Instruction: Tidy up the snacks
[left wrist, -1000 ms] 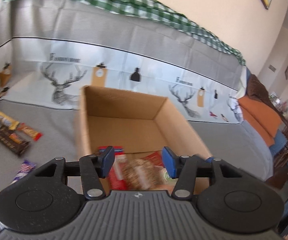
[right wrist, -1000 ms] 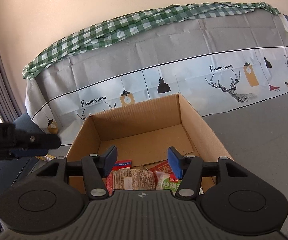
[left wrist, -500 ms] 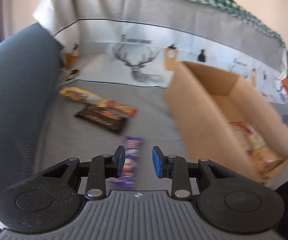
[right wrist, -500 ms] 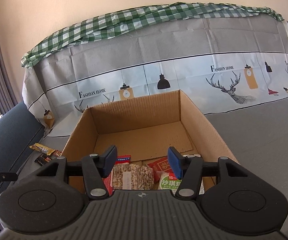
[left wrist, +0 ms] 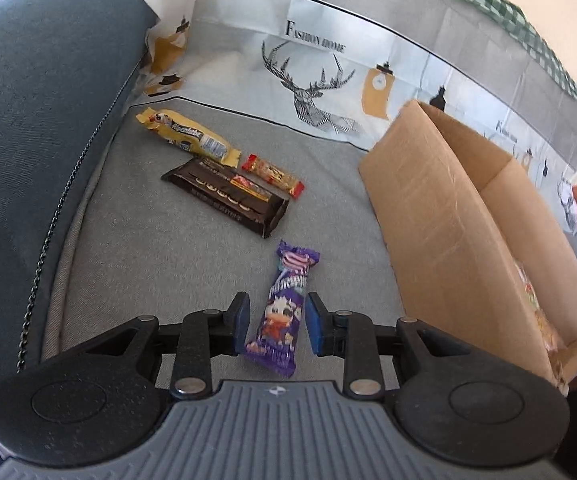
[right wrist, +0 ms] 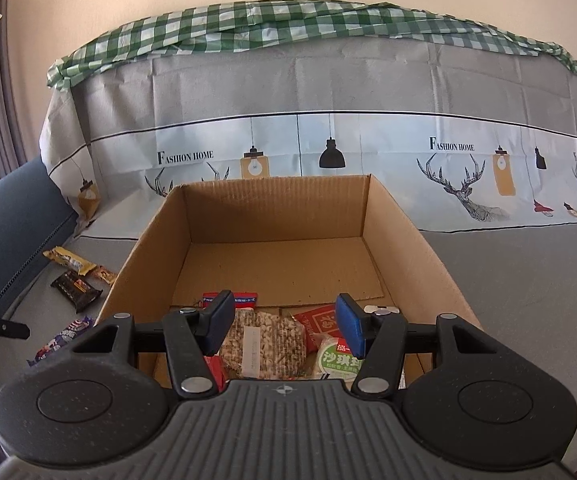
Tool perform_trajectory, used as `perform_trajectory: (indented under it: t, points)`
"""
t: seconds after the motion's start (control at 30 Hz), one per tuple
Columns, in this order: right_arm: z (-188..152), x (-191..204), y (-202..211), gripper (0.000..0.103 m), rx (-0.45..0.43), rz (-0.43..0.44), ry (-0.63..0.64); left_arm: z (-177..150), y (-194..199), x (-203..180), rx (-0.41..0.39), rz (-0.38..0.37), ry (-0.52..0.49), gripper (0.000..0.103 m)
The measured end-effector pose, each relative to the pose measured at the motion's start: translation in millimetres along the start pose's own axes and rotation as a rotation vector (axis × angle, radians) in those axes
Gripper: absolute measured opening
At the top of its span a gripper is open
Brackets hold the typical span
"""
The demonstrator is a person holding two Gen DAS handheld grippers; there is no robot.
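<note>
Since a second earlier, my left gripper had swung away from over the cardboard box and come down to the grey cushion beside it, its jaws narrowing on the way. They now straddled the purple snack bar, which lay flat on the cushion with its near end between the blue pads. A sliver of grey showed on either side of the wrapper, so the pads were not pressing on it (nothing was gripped yet).

Farther off on the same cushion lay three more snacks: a dark chocolate pack, a yellow bar just behind it, and a small red-and-yellow bar touching the dark pack's far edge. A dark blue armrest rose to the left of them, and a printed cover with deer draped the sofa back.

My right gripper had barely shifted. It hung over the near end of the box, jaws about half apart and holding nothing. Below it, inside the box, lay a nut brittle pack, a red packet and a green-labelled packet, all crowded at the near end; the far half of the box floor was bare cardboard.
</note>
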State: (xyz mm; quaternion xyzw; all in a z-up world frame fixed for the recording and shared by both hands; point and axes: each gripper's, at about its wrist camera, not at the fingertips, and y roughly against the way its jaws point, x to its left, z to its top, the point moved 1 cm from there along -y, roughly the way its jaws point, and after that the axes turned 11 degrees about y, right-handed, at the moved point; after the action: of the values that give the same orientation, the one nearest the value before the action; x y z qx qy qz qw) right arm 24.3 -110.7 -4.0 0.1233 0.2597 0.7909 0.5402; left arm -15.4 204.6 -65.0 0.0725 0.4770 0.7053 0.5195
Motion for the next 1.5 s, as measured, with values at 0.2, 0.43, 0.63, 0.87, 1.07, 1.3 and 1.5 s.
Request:
perform_trajectory:
  t: [0.2, 0.43, 0.63, 0.87, 1.07, 1.3, 1.5]
  points:
    - [2.2, 11.0, 1.9, 0.058, 0.002, 0.010, 0.058, 6.7, -6.8, 8.5, -0.015, -0.025, 0.080, 0.033]
    - [11.2, 26.6, 4.6, 0.058, 0.007, 0.007, 0.094, 16.6, -0.9, 15.6, -0.039, -0.058, 0.152, 0.033]
    - [21.0, 51.1, 7.3, 0.054, 0.000, 0.051, 0.142, 30.3, 12.0, 19.1, -0.074, -0.107, 0.209, 0.036]
    - [40.1, 92.6, 4.2, 0.035, 0.002, 0.259, -0.030, 41.7, 24.3, 30.2, -0.113, -0.139, 0.288, 0.036]
    - [50.2, 165.0, -12.7, 0.035, 0.036, 0.400, 0.032, 49.4, 24.0, 42.4, -0.113, -0.142, 0.366, 0.036]
    - [43.0, 215.8, -57.1, 0.051, 0.156, 0.416, 0.055, 54.4, 19.6, 44.2, -0.107, -0.110, 0.392, 0.039]
    - [30.7, 233.3, -108.8, 0.068, 0.267, 0.373, 0.035, 55.4, 14.6, 42.7, -0.101, -0.093, 0.384, 0.040]
